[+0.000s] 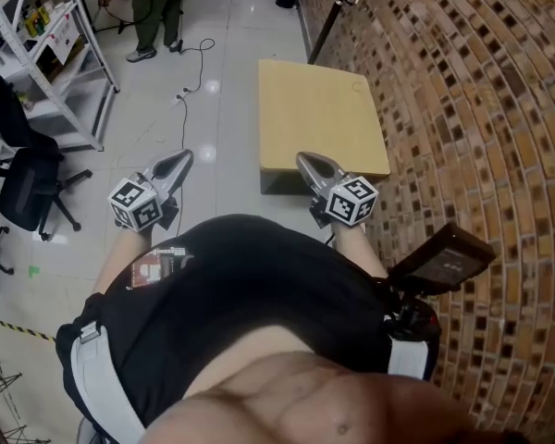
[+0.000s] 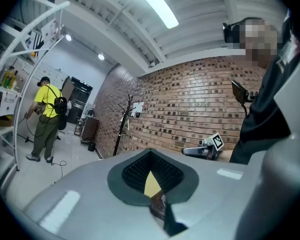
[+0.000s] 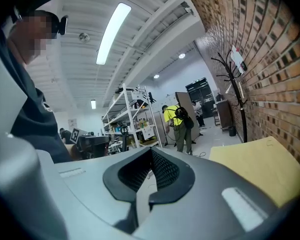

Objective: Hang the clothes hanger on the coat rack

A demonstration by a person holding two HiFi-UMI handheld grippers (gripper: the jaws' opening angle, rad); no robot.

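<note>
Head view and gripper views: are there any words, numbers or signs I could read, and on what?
None can be read.
Cubes on left gripper and right gripper: square black-and-white patterns, no words.
White sign on the brick wall by the coat rack: too small.
Sheet on the white shelving: blurred.

This is a lab or workshop hall, not a home. A long brown brick wall [image 1: 462,109] runs down one side, with a pale square wooden table [image 1: 319,118] and a black branching coat rack [image 2: 121,129] against it. Across the glossy pale tiled floor [image 1: 217,81] from that wall stand white metal shelving racks [image 1: 60,54] stocked with bottles and boxes, and a black swivel office chair [image 1: 28,188]. A person in a yellow high-visibility shirt [image 2: 46,115] stands there. White tube lights [image 3: 112,31] run overhead.
</note>
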